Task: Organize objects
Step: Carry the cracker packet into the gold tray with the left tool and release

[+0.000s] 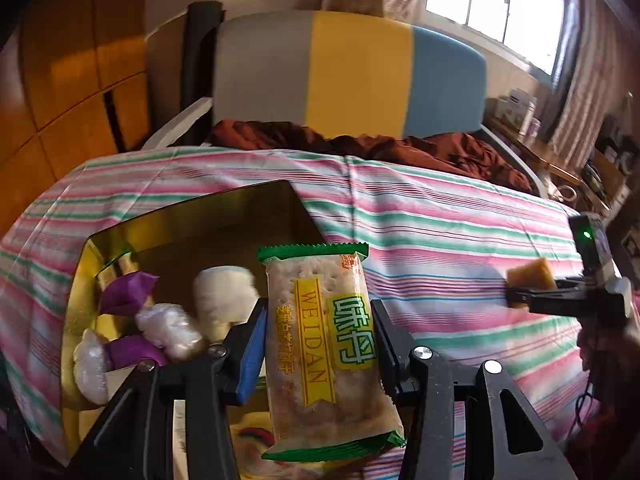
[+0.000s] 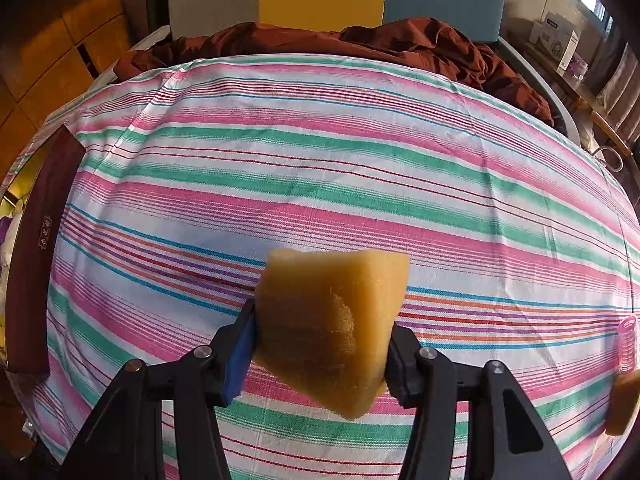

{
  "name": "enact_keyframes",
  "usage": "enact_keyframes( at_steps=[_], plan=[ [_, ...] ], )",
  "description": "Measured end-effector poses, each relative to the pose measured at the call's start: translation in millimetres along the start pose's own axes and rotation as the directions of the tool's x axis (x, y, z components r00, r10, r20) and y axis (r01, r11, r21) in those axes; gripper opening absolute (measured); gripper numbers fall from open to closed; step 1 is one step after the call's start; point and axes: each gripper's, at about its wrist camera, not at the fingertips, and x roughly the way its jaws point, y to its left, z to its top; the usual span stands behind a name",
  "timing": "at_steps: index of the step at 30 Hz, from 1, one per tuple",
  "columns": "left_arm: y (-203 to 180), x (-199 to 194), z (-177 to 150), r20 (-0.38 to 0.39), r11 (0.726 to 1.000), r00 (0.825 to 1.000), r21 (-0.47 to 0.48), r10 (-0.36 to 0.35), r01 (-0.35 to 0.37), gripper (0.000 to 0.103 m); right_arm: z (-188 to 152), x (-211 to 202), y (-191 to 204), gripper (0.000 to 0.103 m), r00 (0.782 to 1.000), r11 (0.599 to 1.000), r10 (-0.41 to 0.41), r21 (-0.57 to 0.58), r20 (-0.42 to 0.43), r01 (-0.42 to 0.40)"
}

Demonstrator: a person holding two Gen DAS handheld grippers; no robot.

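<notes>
My left gripper (image 1: 318, 344) is shut on a green-edged biscuit packet (image 1: 324, 348) marked WEIDAN, held upright just right of the open gold tin box (image 1: 192, 216). In the tin lie purple-and-white wrapped sweets (image 1: 160, 328) and a white block (image 1: 224, 296). My right gripper (image 2: 322, 340) is shut on a yellow sponge block (image 2: 328, 328) above the striped cloth (image 2: 360, 184). In the left wrist view the right gripper (image 1: 532, 296) shows at the right with the sponge (image 1: 530, 274).
The tin's dark red side (image 2: 40, 248) shows at the left edge of the right wrist view. A pink hair roller (image 2: 627, 340) and another yellow piece (image 2: 622, 404) lie at the right edge. A rumpled maroon blanket (image 2: 360, 40) and a headboard (image 1: 348, 72) lie beyond.
</notes>
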Motion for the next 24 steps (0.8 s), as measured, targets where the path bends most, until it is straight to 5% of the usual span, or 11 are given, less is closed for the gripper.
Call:
enact_keyframes(
  at_steps=[4,8,17,24],
  plan=[
    [49,12,10,-0.031,0.991,0.993,-0.067,0.111,-0.113,0.049,0,0,1,0.055,1.0,1.0,-0.008,-0.008,0.001,0.008],
    [87,29,15,-0.091,0.978,0.986,-0.147,0.138,-0.15,0.049,0,1,2,0.055,1.0,1.0,-0.008,-0.009,0.001,0.008],
    [103,49,14,-0.153,0.968,0.981,-0.199,0.123,-0.153,0.052,-2,0,-2,0.055,1.0,1.0,-0.014,-0.015,0.003,0.014],
    [100,36,15,-0.091,0.968,0.986,-0.199,0.14,-0.156,0.061,-6,-6,2,0.055,1.0,1.0,-0.019,-0.019,0.005,0.02]
  ],
)
